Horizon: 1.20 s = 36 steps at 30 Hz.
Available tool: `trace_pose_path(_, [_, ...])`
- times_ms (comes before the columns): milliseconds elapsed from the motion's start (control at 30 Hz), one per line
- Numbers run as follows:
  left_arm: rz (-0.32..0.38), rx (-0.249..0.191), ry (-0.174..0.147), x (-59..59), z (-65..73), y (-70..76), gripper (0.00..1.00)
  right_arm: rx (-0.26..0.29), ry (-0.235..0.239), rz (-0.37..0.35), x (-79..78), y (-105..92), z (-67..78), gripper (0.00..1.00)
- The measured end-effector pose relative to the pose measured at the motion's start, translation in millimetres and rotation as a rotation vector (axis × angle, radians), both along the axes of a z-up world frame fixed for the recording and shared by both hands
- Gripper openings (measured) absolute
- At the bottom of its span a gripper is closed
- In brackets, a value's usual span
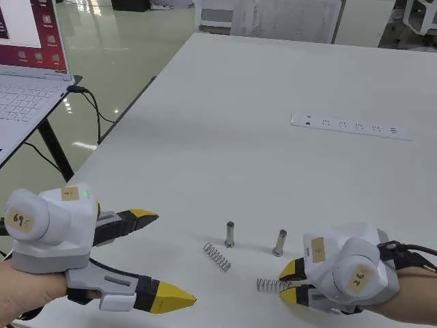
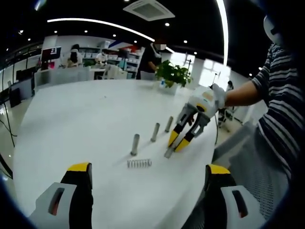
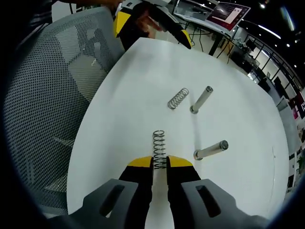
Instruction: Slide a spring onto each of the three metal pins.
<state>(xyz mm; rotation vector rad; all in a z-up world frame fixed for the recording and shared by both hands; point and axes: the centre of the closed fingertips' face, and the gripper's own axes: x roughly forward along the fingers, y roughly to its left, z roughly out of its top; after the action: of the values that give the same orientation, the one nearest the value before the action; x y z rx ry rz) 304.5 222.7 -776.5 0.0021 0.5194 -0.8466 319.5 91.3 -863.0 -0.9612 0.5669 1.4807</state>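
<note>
My right gripper (image 3: 160, 164) pinches a spring (image 3: 158, 143) by its end. Next I lift and align it over the nearest pin (image 1: 279, 242) — left gripper (image 1: 172, 257) gapes, idle.

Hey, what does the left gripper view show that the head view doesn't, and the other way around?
The left gripper view adds a third pin, a potted plant and a striped sleeve. The head view adds a laptop and a power strip. Shared: the first pin and second pin standing upright, the loose spring lying on the white table, and the right hand-held gripper shut on the held spring.
</note>
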Motion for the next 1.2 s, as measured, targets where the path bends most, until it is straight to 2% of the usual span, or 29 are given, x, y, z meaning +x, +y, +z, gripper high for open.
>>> trace_pose_path(300, [-0.039, 0.000, 0.003, -5.1, 0.2, -10.4, 0.93, 0.035, 0.020, -0.043, -2.8, -6.4, 20.7, 0.08])
trace_pose_path(567, [-0.099, -0.012, 0.009, -7.0, 1.5, -30.4, 0.88, 0.065, 0.026, -0.086, -1.5, -13.5, 40.3, 0.08])
trace_pose_path(900, [-0.150, -0.015, 0.010, -10.2, -0.3, -46.1, 0.79, 0.077, 0.041, -0.085, -11.6, -13.6, 56.2, 0.08])
trace_pose_path(1000, [-0.173, -0.017, 0.011, -11.3, -1.4, -56.1, 0.75, 0.075, 0.043, -0.084, -13.7, -11.9, 58.4, 0.08])
trace_pose_path(1133, [-0.245, -0.014, 0.008, -14.2, -2.4, -79.0, 0.68, 0.073, 0.048, -0.073, -16.6, -9.4, 59.7, 0.08])
trace_pose_path(1200, [-0.258, -0.017, 0.008, -11.8, -2.7, -87.3, 0.64, 0.071, 0.044, -0.066, -18.5, -8.5, 60.1, 0.08])
